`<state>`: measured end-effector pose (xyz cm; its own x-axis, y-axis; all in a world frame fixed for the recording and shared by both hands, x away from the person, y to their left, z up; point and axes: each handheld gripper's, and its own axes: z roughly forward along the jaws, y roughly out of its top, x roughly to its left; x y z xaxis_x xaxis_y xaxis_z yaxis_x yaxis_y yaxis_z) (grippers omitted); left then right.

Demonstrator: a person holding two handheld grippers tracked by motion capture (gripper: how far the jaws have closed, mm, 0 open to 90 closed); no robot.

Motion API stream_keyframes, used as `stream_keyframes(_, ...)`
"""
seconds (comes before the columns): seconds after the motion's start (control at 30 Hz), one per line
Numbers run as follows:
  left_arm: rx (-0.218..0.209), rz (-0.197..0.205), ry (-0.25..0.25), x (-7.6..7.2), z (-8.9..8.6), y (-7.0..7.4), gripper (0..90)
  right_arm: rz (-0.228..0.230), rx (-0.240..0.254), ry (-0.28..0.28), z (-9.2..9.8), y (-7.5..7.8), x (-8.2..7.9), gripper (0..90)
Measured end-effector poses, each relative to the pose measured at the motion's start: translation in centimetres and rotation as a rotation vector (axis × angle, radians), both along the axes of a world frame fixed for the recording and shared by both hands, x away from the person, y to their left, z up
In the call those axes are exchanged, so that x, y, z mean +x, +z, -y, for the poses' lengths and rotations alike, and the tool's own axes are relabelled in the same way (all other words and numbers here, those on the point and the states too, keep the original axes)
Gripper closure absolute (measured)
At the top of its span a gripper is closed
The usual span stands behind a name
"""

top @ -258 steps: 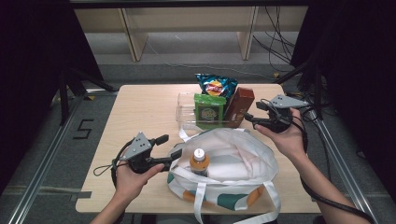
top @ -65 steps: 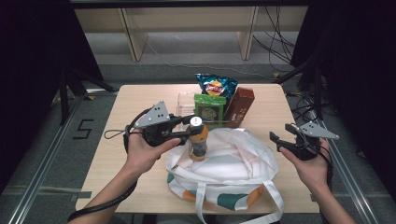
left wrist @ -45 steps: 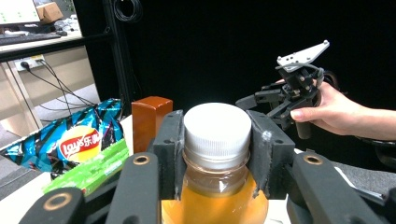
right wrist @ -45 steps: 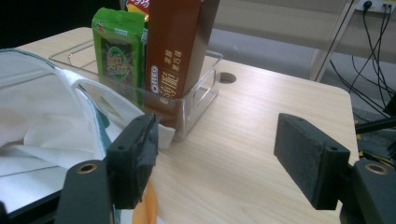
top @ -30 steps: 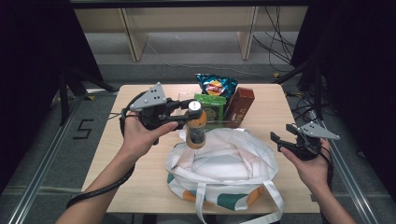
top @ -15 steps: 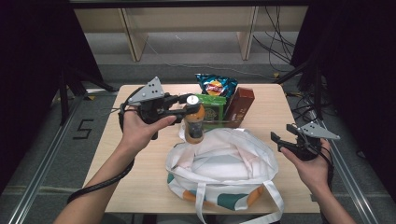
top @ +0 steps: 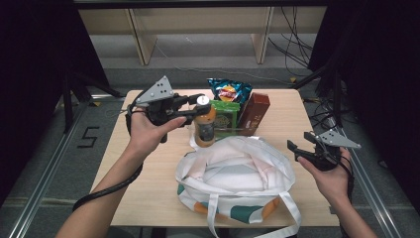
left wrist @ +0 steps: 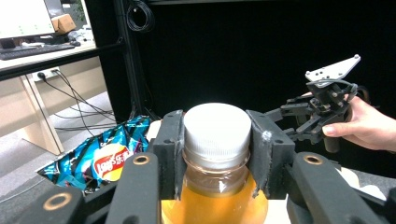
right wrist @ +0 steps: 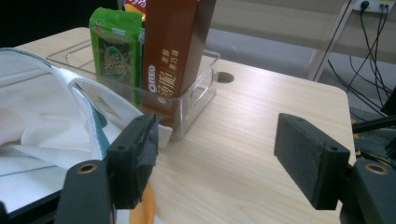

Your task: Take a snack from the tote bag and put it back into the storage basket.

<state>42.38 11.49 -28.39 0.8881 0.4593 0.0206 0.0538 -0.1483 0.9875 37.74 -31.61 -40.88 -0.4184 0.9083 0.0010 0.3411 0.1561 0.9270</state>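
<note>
My left gripper (top: 199,107) is shut on the neck of an orange drink bottle (top: 204,130) with a white cap, held upright in the air just left of the clear bin (top: 233,133). Seen from the left gripper view, the jaws clamp the bottle (left wrist: 215,196) under its cap (left wrist: 217,128). A white tote bag (top: 236,178) with green and orange patches lies on the table's near half. My right gripper (top: 298,151) hovers open at the bag's right side, nothing between its pads (right wrist: 132,158).
The clear bin (right wrist: 196,100) holds a green packet (top: 224,117), a brown box (top: 253,113) and a blue chip bag (top: 229,91). Bare wooden table (top: 148,178) lies left of the bag and at the far right (right wrist: 261,102). Dark curtains flank the table.
My left gripper has carried the bottle up out of the bag and back toward the bin. The right gripper has stayed put at the bag's right.
</note>
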Motion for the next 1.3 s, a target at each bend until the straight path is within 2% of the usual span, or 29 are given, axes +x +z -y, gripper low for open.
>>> stream_keyframes(0.1, 0.0, 0.0, 0.0, 0.2, 0.0, 0.2, 59.0, 0.009, -0.012, 0.004, 0.1, -0.1, 0.1, 31.3)
stream_keyframes(0.13, -0.002, 0.001, 0.001, 0.3, 0.0, 0.3, 59.0, -0.003, -0.02, 0.022, 0.2, 0.0, 0.1, 31.3)
stream_keyframes(0.2, 0.004, 0.008, 0.004, 0.3, 0.0, 0.4, 58.9, 0.001, -0.018, 0.015, 0.2, 0.0, 0.1, 31.3)
stream_keyframes(0.23, 0.002, 0.01, 0.007, 0.4, 0.0, 0.4, 59.0, -0.009, 0.008, -0.006, -0.1, 0.0, -0.1, 31.3)
stream_keyframes(0.3, 0.003, 0.015, 0.01, 0.5, -0.1, 0.5, 59.0, -0.006, -0.018, 0.014, 0.1, 0.1, 0.0, 31.3)
stream_keyframes(0.43, 0.002, 0.02, 0.014, 0.7, -0.1, 0.6, 59.0, 0.002, -0.025, 0.011, 0.2, 0.0, 0.0, 31.3)
stream_keyframes(0.47, 0.002, 0.02, 0.014, 0.7, -0.1, 0.6, 59.0, -0.018, -0.003, 0.004, 0.1, 0.1, -0.1, 31.3)
stream_keyframes(0.63, 0.0, 0.022, 0.017, 1.2, -0.1, 0.5, 59.0, -0.008, -0.015, 0.011, 0.2, 0.1, 0.0, 31.3)
stream_keyframes(0.67, -0.002, 0.021, 0.019, 1.3, -0.2, 0.5, 59.0, -0.021, -0.002, 0.002, 0.1, 0.1, -0.1, 31.3)
stream_keyframes(0.7, 0.001, 0.021, 0.022, 1.5, -0.2, 0.5, 59.0, -0.011, -0.013, 0.017, 0.2, 0.0, 0.0, 31.3)
stream_keyframes(0.97, -0.001, 0.016, 0.043, 2.7, -0.5, 0.1, 59.0, -0.022, -0.001, -0.003, 0.1, 0.0, -0.1, 31.3)
stream_keyframes(1.03, 0.001, 0.016, 0.046, 3.0, -0.6, 0.1, 59.0, -0.004, 0.0, -0.008, 0.1, 0.0, -0.1, 31.3)
stream_keyframes(1.07, 0.002, 0.017, 0.048, 3.1, -0.6, 0.1, 59.0, 0.015, -0.015, 0.0, 0.2, 0.0, 0.1, 31.3)
stream_keyframes(1.13, 0.002, 0.016, 0.049, 3.3, -0.7, 0.0, 59.0, 0.024, -0.025, 0.005, 0.2, -0.1, 0.2, 31.3)
stream_keyframes(1.17, 0.001, 0.017, 0.049, 3.5, -0.7, 0.0, 59.0, 0.023, -0.023, 0.006, 0.2, -0.1, 0.2, 31.3)
stream_keyframes(1.23, 0.005, 0.017, 0.048, 3.8, -0.8, -0.2, 59.0, -0.016, -0.008, 0.006, 0.1, 0.0, -0.1, 31.3)
stream_keyframes(1.3, 0.003, 0.013, 0.052, 4.0, -0.9, -0.3, 59.0, -0.005, -0.02, 0.018, 0.2, 0.0, 0.1, 31.3)
